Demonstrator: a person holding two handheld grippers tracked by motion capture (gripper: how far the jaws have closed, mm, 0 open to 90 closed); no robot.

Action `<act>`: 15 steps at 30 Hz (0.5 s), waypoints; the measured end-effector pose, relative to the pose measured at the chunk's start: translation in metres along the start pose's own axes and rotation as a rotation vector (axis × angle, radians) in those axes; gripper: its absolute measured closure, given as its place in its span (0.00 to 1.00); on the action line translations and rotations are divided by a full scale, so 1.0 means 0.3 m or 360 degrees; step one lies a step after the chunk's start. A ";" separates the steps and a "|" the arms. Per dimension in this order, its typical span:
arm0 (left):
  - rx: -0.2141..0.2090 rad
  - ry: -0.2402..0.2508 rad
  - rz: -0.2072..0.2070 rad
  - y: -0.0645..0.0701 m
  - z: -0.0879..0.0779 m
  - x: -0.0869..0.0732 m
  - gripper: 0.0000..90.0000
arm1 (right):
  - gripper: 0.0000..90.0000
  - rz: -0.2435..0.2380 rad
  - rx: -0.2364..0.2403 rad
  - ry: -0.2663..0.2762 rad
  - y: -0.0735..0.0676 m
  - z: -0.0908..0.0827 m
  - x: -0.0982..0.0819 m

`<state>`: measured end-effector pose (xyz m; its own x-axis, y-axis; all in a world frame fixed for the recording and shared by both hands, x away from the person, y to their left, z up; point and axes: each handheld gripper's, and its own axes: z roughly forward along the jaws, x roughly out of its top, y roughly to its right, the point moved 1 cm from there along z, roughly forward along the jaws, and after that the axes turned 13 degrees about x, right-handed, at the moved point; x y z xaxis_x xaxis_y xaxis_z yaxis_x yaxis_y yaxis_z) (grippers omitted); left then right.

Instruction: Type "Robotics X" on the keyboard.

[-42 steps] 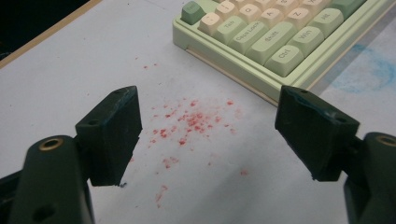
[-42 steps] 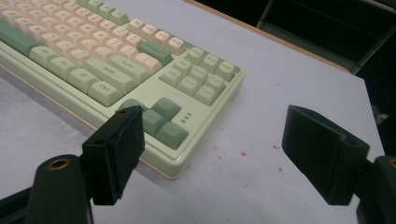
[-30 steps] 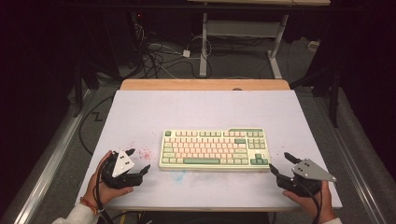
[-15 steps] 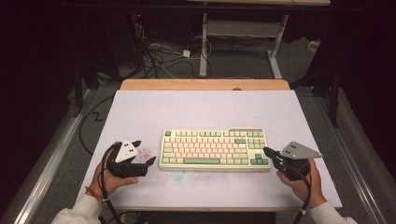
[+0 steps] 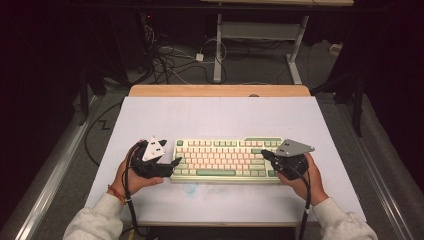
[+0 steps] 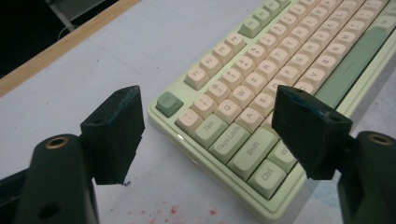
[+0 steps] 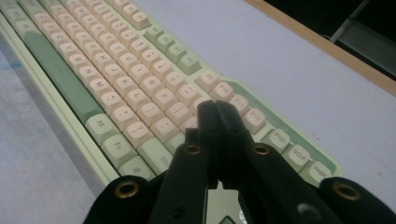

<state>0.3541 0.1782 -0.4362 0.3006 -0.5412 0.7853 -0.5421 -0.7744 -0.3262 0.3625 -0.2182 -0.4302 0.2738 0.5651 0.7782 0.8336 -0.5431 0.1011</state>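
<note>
Lying between left claw and right claw: the keyboard.

Pale green keyboard with cream and sage keys, black fingers, lilac-grey desk flecked red.

The right gripper is seen rising from six o'clock, its two black jaws pressed together with nothing between them, having just closed. The tips are held over the right-hand end of the keyboard, above its beige keys; whether a key is touched cannot be told. The pale green keyboard is laid out diagonally from eleven o'clock toward four o'clock, with the long green space bar at nine o'clock and green-capped keys by the jaws at seven and four o'clock. The pale table is shown at two o'clock, its wooden edge crossing the corner at one o'clock.
</note>
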 end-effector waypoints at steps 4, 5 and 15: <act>-0.0014 -0.0008 0.0009 0.009 0.014 0.013 0.27 | 1.00 -0.0017 0.0035 -0.0043 -0.007 0.028 -0.002; -0.0029 -0.0014 0.0016 0.014 0.019 0.014 0.28 | 1.00 -0.0025 0.0047 -0.0069 -0.012 0.041 -0.008; -0.0048 -0.0039 0.0048 0.034 0.029 0.007 0.33 | 1.00 -0.0021 0.0099 -0.0148 -0.025 0.079 -0.047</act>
<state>0.3559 0.1664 -0.4425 0.3027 -0.5724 0.7621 -0.5748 -0.7475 -0.3331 0.3637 -0.2074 -0.4567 0.3036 0.6285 0.7161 0.8646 -0.4975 0.0701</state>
